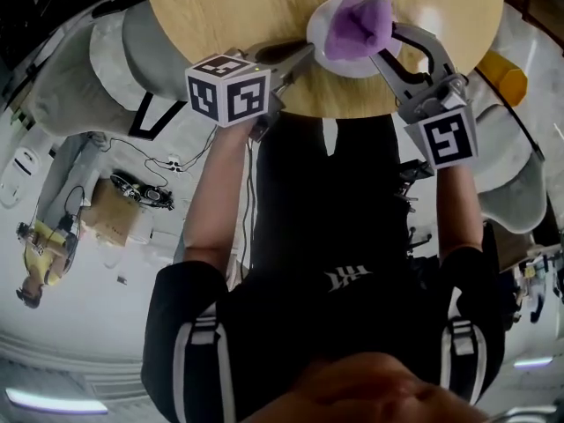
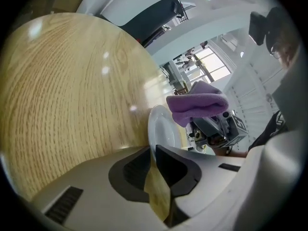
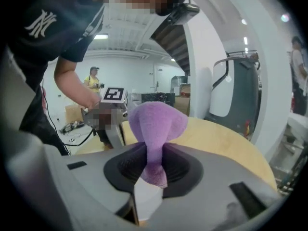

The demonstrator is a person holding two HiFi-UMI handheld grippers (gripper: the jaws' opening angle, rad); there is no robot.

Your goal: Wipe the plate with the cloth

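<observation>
White round plate [image 1: 352,67] sits on the near edge of a round, light wood-grain table [image 1: 229,16], just in front of the person's black-shirted torso. In the head view it lies between the two grippers, with a soft purple cloth [image 1: 359,25] bunched over most of its middle.

The left gripper [image 1: 304,55] reaches in from the left, pointing down at a slant, and meets the plate at its left rim. In the left gripper view its jaws [image 2: 153,150] stand nearly together with the thin white rim of the plate [image 2: 161,129] pinched between the dark pads; the table's wood [image 2: 72,90] shows through the slit below them. Beyond the plate hang the purple cloth [image 2: 197,105] and the right gripper [image 2: 214,129] that carries it.

The right gripper [image 1: 388,44] comes in from the right, also tilted downward. Its own view shows the jaws [image 3: 153,150] clamped on a narrow fold of the cloth [image 3: 156,121], which mushrooms out above the pads into a rounded bunch. Behind it the table top [image 3: 226,138] curves away, and the left gripper's marker cube [image 3: 114,94] sits at the end of the person's bare forearm.

Whether the cloth presses on the plate or only hangs just over it cannot be told.
</observation>
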